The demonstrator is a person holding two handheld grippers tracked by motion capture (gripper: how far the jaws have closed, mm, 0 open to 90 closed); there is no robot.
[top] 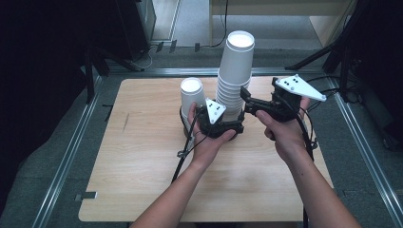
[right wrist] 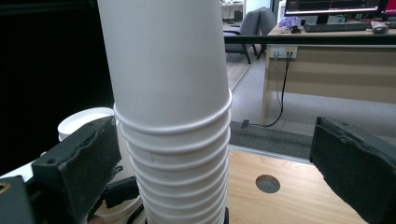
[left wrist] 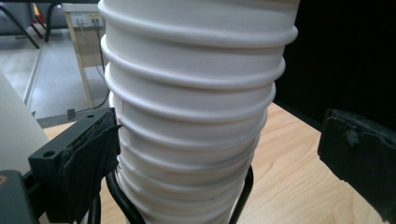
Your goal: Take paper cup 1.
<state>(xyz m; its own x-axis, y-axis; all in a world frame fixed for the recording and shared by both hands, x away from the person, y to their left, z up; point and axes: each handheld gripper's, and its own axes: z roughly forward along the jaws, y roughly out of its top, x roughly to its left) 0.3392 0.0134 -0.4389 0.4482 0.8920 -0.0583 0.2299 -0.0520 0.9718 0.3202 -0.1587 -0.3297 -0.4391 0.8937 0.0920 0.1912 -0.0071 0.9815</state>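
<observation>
White paper cups, nested upside down, form a tall stack (top: 235,76) that stands near the far middle of the wooden table (top: 142,171). Its lower end sits inside a black wire holder (left wrist: 126,205). A second, short cup stack (top: 192,95) stands just to the left of the tall one, also upside down.

Left hand (top: 206,137): the forearm enters from the bottom edge and angles up toward the base of the tall stack. The palm cradles the left gripper (top: 223,124) from below, low on the stack. In the left gripper view, one pad touches the rims at the left side of the stack, while the other jaw stands clear of it at the right. The jaws are open, with the stack between them.

Right hand (top: 285,128): the forearm enters from the lower right and angles inward. The right gripper (top: 246,102) points left toward the middle of the stack, higher than the left gripper. In the right gripper view, both jaws stand apart from the cup walls, one on each side. The jaws are open and grip nothing.
</observation>
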